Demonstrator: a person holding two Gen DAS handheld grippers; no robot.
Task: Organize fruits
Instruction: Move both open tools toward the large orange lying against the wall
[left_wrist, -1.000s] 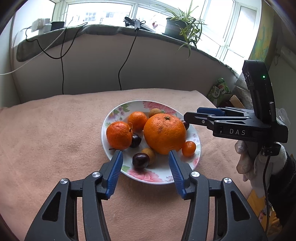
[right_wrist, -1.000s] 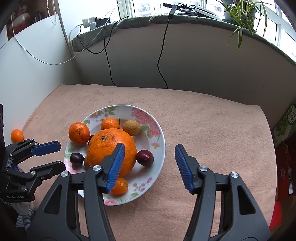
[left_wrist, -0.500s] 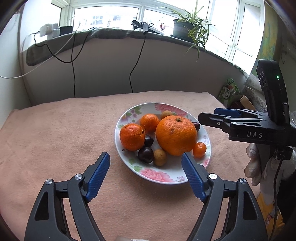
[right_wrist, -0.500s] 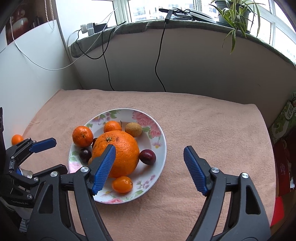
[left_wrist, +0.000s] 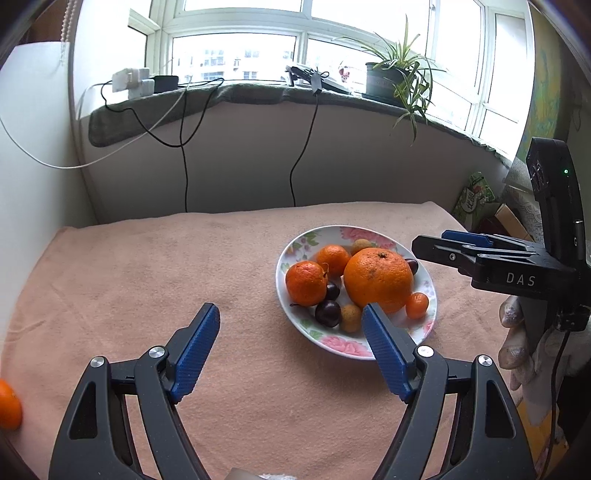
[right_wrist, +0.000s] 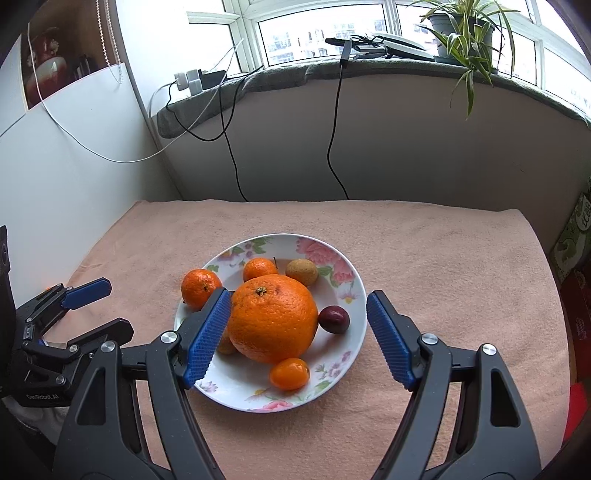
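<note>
Fruit: big orange (right_wrist: 272, 319), tangerines and small dark fruit on flowered plate (right_wrist: 343, 280), frame centre, on pink-covered counter (right_wrist: 424, 258). Stray tangerine (left_wrist: 8, 404), lower left edge. Right tool (right_wrist: 297, 338): spread wide over plate, empty. Left tool (left_wrist: 290, 349): spread wide, empty.

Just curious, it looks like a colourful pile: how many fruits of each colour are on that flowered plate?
Orange fruits: 4
Dark purple fruits: 3
Tan fruits: 2
Total on the plate: 9
</note>
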